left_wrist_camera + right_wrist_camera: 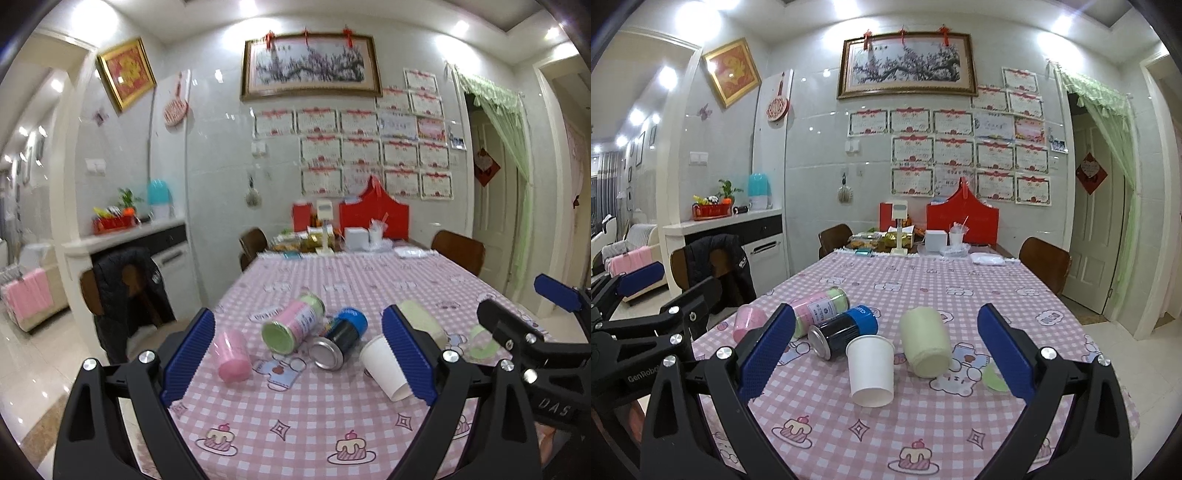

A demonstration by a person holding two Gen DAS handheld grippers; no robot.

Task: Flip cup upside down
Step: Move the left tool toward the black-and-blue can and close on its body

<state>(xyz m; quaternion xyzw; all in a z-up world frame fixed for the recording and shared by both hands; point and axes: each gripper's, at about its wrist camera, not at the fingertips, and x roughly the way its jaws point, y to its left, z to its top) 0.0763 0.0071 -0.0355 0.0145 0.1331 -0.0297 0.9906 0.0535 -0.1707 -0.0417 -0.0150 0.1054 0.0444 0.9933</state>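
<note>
While both tongs, left [299, 354] and right [886, 354], hang wide open and empty, the white cup [870, 369] lies tipped on the table [923, 435] beside a green cup [925, 341].

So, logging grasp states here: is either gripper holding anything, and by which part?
Nothing is held: left gripper and right gripper are both open above the table.

Beside the matt white paper cup [870, 369] on the checked tablecloth [923, 435] lie a shiny metal-ended can [842, 330] and a smooth pale-green plastic cup [925, 341].
</note>
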